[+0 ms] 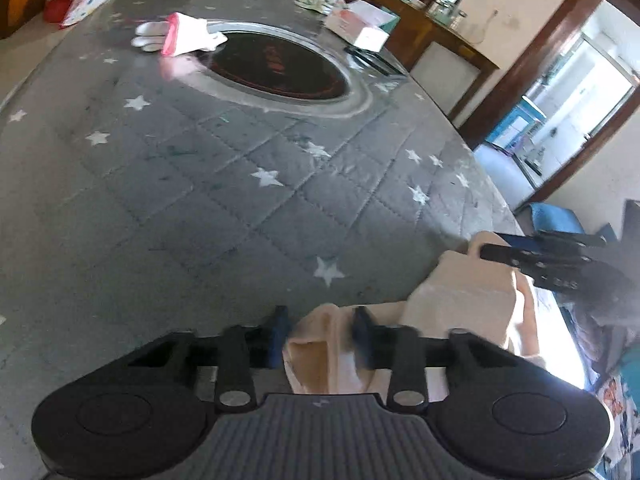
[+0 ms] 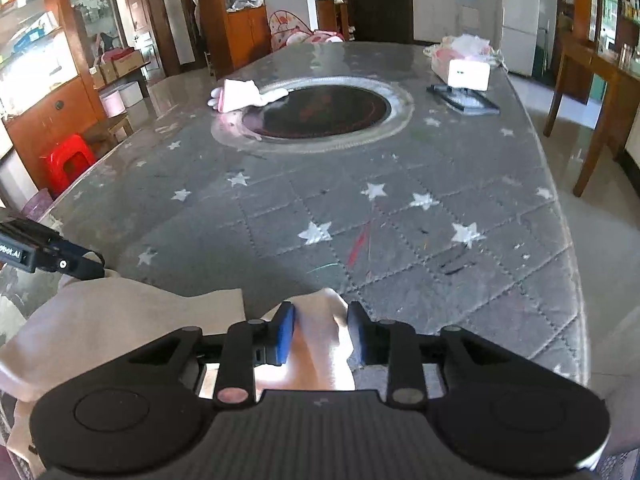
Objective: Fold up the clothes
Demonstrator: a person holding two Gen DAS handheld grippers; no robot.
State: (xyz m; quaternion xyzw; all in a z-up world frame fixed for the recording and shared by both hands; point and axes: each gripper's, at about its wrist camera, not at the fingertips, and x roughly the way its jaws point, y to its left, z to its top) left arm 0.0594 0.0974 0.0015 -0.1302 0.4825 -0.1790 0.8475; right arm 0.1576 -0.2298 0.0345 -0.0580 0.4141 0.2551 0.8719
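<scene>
A cream garment is gathered at the near edge of the table. A fold of it lies between the narrowly parted fingers of the left tool and of the right tool; whether either fold is truly pinched cannot be told. The cloth should be gripped firmly, then drawn out flat and evenly before any crease is made.

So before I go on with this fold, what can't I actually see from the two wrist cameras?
- Beige garment: its near part is hidden by the gripper bodies in both views.
- Left gripper: motion blur; whether the pads pinch the cloth is unclear.
- Right gripper: cloth lies between the pads, contact unclear.
- White box: too small to read.
</scene>
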